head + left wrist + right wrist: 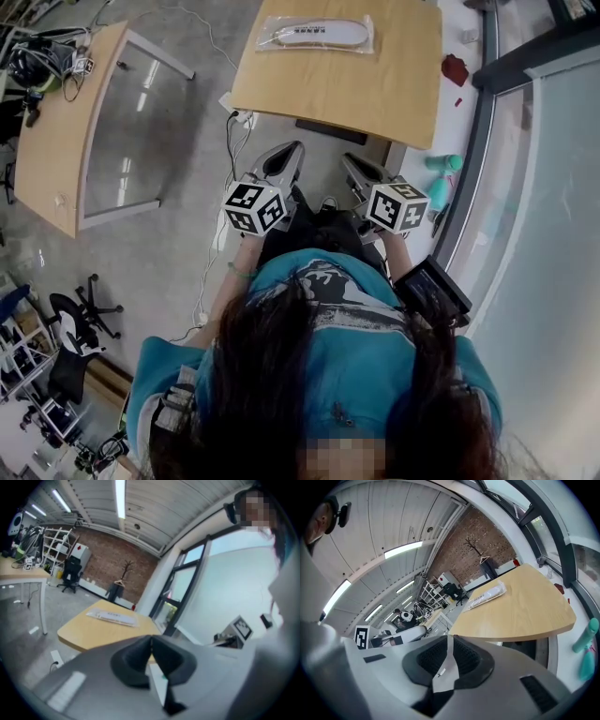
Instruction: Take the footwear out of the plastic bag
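- The bag (316, 34) with the footwear lies on the far part of the bench (337, 89). It is straight ahead of the person and well apart from both tools.
- Its long axis runs left to right across the bench, so it lies broadside to whichever tool reaches forward.
- The left hand-held gripper (288, 152) and the right hand-held gripper (352, 162) are held side by side close to the body, on the near side of the bench edge. Both point toward the bag.
- The bag sits about midway between their lines, so neither hand looks clearly nearer. From the left one the bag (112, 616) lies ahead and a little left; from the right one (487, 595) it lies ahead and a little right.
- The left hand-held gripper (151, 641) has its jaws pressed together with nothing in them. The right one (450, 640) also looks closed at the tips and empty.
- Through the clear plastic only a pale, long shape with a dark strip shows. I cannot tell whether it is one piece or a pair, nor at which end the bag opens.
- The person's head and shoulders block the near floor in the head view.
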### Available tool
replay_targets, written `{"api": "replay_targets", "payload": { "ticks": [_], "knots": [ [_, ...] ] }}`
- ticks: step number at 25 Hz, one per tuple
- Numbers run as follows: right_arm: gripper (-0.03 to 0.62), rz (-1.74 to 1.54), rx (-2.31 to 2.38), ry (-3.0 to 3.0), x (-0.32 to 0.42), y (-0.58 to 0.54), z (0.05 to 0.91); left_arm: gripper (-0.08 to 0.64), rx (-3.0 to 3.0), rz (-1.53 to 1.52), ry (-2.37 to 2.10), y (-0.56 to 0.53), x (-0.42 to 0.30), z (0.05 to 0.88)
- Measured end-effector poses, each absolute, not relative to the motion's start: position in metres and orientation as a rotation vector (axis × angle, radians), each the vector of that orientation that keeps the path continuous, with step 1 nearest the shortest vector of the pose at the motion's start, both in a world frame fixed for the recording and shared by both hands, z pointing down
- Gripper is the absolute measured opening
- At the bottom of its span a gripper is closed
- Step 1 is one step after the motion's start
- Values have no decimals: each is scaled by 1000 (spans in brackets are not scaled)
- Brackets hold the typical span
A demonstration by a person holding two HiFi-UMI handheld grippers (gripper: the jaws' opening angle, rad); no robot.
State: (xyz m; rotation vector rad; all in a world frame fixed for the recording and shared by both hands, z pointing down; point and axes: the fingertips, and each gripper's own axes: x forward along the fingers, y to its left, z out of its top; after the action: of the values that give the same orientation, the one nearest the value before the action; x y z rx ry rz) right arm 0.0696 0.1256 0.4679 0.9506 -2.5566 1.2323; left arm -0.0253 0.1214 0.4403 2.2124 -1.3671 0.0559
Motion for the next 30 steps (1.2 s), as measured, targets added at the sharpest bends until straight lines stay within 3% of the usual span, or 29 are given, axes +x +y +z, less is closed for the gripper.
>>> {"api": "replay_targets", "payload": {
  "ticks": [17, 30],
  "knots": [
    [46, 1312, 1200, -2457, 95, 37, 487, 4, 2252, 111, -1211, 12, -21, 461],
    [46, 1432, 1299, -2312, 37, -80, 512, 5, 2291, 146, -1095, -111, -84, 481]
  ]
}}
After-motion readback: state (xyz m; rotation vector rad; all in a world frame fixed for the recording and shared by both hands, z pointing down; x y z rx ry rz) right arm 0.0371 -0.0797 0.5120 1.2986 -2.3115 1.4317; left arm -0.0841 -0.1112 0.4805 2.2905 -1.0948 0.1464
